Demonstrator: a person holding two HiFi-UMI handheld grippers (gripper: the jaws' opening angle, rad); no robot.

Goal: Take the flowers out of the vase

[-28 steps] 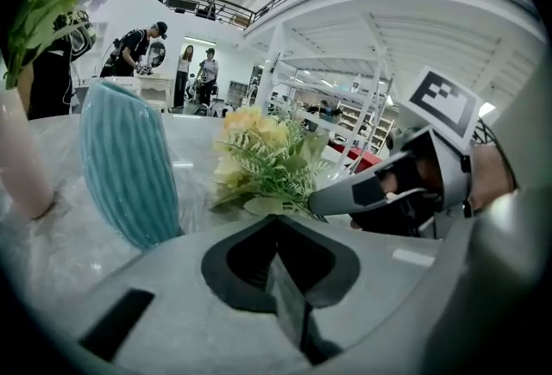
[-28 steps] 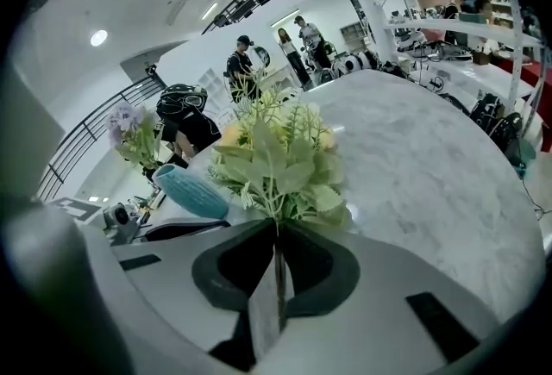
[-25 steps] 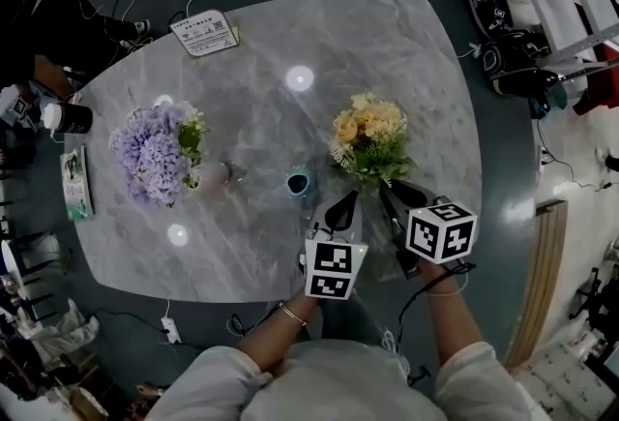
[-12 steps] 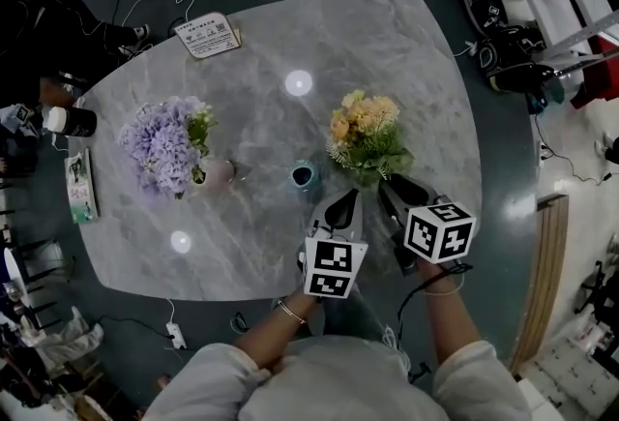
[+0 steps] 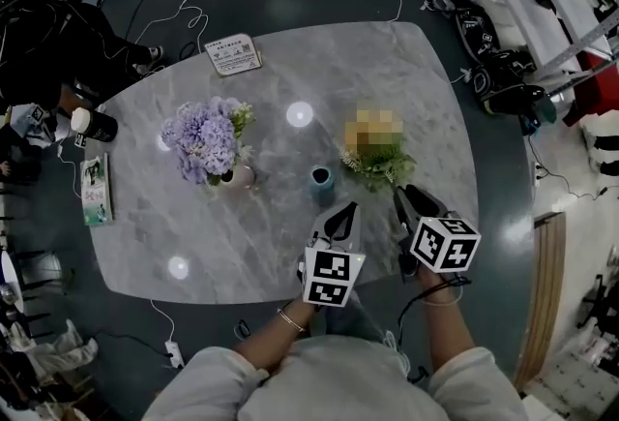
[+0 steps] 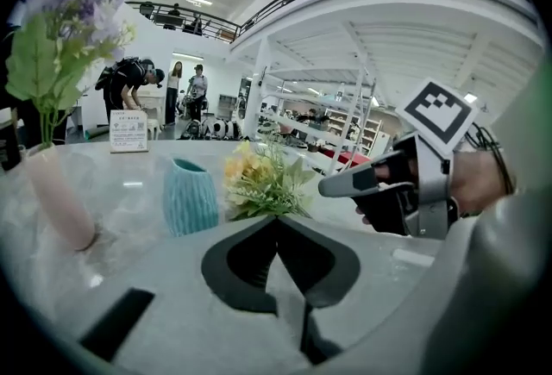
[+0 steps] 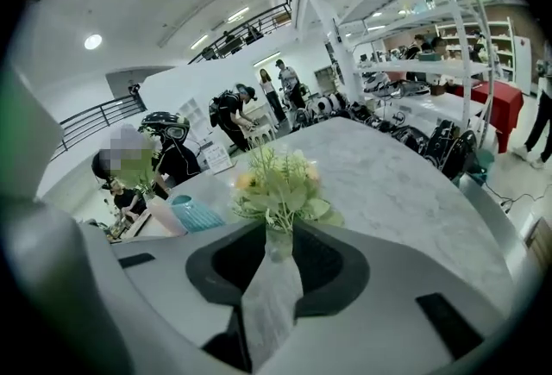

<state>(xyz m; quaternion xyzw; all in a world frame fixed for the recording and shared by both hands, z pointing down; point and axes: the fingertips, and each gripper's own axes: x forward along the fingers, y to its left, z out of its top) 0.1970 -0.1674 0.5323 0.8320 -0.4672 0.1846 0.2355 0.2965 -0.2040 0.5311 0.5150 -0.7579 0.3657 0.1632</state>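
Standing purple flowers [image 5: 205, 134] in pink vase [image 5: 238, 178], yellow bouquet [image 5: 377, 161] beside teal vase [image 5: 321, 179]

Table [image 5: 193, 225] marbled in grey, ribbed vase [image 5: 321, 180] coloured teal, purple flowers [image 5: 205, 134], pink vase [image 5: 239, 177], yellow flowers [image 6: 263, 185] leafed in green, marker cubes [image 5: 334, 276] patterned black-and-white.

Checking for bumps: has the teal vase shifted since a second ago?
No. The teal vase keeps its spot right of the pink vase; only the view shifted.
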